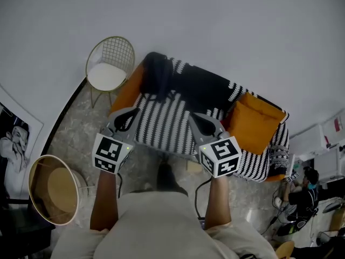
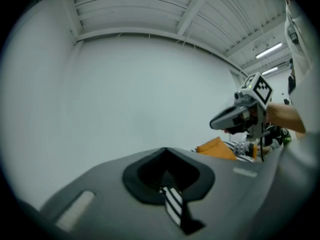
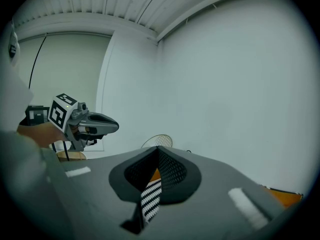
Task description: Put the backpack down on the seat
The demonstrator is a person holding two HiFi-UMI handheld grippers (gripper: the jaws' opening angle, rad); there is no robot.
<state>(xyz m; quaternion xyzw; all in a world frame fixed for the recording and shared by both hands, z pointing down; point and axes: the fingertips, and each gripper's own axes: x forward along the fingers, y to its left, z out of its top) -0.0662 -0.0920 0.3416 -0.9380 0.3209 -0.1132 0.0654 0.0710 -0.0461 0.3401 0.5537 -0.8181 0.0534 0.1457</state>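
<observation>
1. Head view, far left: a black-and-white picture (image 1: 13, 134) hangs or leans by the wall. A round basket (image 1: 56, 190) stands on the floor below it. Both are well apart from the sofa and block nothing.
2. A gold wire chair (image 1: 108, 72) with a pale seat stands just beside the sofa's left end.
3. The left gripper (image 1: 129, 113) hovers in front of the sofa, its jaws together and empty. Its own view shows only a sliver of striped cloth through the slit.
4. The backpack (image 1: 158, 74), dark and slumped, sits at the left end of the sofa (image 1: 128, 93). It is on the striped blanket (image 1: 161, 120) and leans against the backrest, so it seems to be down on the seat already. It looks soft and floppy and probably not heavy. The top handle or a shoulder strap would be the place to take hold, since the sagging body would likely slip from narrow jaws.
5. The right gripper (image 1: 194, 117) hovers near the left one, its jaws likewise closed on nothing.
6. An orange cushion (image 1: 253, 120) fills the right part of the seat, well apart from the backpack.
7. Far right, a person (image 1: 302, 196) is among some gear, away from the sofa.
</observation>
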